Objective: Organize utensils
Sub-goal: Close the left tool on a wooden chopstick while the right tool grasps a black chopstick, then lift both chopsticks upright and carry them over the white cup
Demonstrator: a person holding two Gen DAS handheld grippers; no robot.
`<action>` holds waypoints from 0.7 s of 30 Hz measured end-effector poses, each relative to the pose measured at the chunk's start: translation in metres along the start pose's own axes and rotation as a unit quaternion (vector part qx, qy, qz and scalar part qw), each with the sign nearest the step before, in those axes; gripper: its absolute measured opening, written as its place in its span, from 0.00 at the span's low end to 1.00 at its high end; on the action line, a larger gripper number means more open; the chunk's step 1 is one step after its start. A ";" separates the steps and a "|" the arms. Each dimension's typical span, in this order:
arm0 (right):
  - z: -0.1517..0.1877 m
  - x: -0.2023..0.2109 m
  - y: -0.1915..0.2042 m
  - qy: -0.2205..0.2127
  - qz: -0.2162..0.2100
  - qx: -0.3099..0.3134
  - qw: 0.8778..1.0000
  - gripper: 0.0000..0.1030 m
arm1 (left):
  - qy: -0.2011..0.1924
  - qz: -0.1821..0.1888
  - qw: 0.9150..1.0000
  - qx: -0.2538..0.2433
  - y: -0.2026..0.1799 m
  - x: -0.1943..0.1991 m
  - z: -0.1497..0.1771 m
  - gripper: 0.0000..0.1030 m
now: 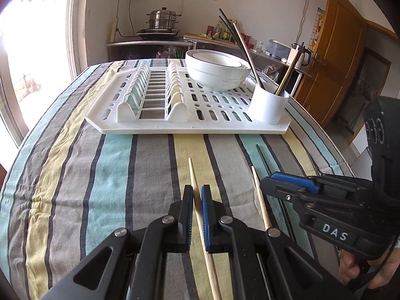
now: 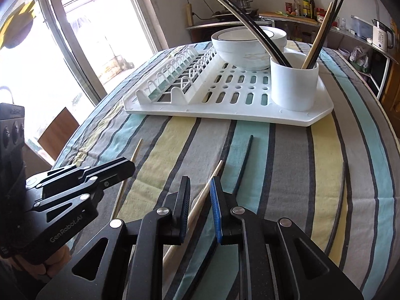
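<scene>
A kitchen is seen behind a table covered by a striped cloth [image 1: 112, 165]. A white rack [image 1: 190, 127] is set at the far side of the cloth, with bowls [image 1: 215, 71] on it and a white cup [image 1: 268, 106] at its near right corner. Several chopsticks, dark and wooden, are stood in the cup.

Nearer the cameras, loose chopsticks are laid on the cloth. One wooden chopstick [image 1: 193, 185] is clamped between the closed pads of the left gripper [image 1: 197, 192], its tip pointed toward the rack. A second wooden chopstick [image 2: 207, 187] is passed between the fingers of the right gripper [image 2: 200, 187]; the jaws are set narrowly apart, and whether the pads press on it cannot be told. A dark chopstick [image 2: 243, 165] is laid just right of that gripper, and another dark one [image 2: 338, 205] farther right.
</scene>
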State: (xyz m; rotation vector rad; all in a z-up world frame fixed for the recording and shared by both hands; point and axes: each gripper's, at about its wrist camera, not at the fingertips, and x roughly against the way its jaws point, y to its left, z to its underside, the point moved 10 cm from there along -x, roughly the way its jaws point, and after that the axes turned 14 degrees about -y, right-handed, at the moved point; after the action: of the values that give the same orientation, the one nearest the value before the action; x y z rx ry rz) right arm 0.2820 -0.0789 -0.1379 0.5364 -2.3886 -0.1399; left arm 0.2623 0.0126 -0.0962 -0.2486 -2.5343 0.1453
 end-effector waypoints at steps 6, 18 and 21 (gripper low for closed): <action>0.007 -0.019 -0.007 0.030 0.030 0.004 0.999 0.16 | -0.006 0.000 1.000 0.006 0.008 0.006 -0.002 0.06; 0.004 -0.022 0.005 0.038 0.048 0.044 0.997 0.08 | -0.013 0.003 1.000 0.011 0.012 0.012 -0.006 0.06; -0.005 -0.014 0.011 0.019 0.035 0.040 0.998 0.08 | -0.018 0.003 1.000 0.008 0.011 0.016 -0.012 0.06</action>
State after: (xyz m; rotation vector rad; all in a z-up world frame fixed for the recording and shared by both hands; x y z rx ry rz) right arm 0.2910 -0.0628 -0.1393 0.4886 -2.3811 -0.0029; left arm 0.2573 0.0268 -0.0796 -0.2508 -2.5668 0.1737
